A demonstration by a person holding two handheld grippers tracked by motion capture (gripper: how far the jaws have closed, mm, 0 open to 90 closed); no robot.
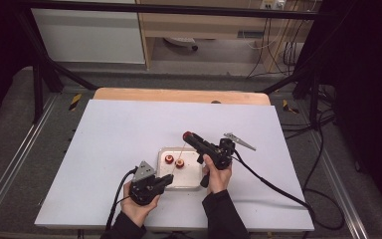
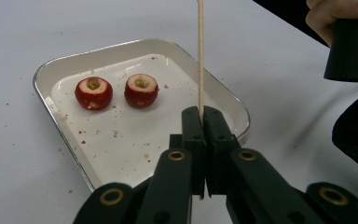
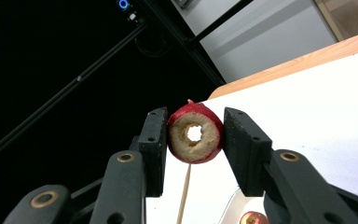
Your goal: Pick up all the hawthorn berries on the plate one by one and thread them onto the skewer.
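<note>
Red, cored fruit with a pale cut face (image 3: 195,133) sits pinched between the jaws of the right gripper (image 3: 195,140), raised above the white surface (image 1: 109,144), as the step in hand appears to be threading it onto a thin wooden skewer (image 2: 200,60). The left gripper (image 2: 204,116) has its jaws pressed together on the skewer's lower end, holding it upright beside the white rectangular tray (image 2: 51,74), where two more red cored fruits (image 2: 93,93) wait side by side. Done well, the move likely calls for keeping the skewer steady, lining its tip with the fruit's central hole, and easing the fruit along without squeezing harder, since the soft flesh could split.
</note>
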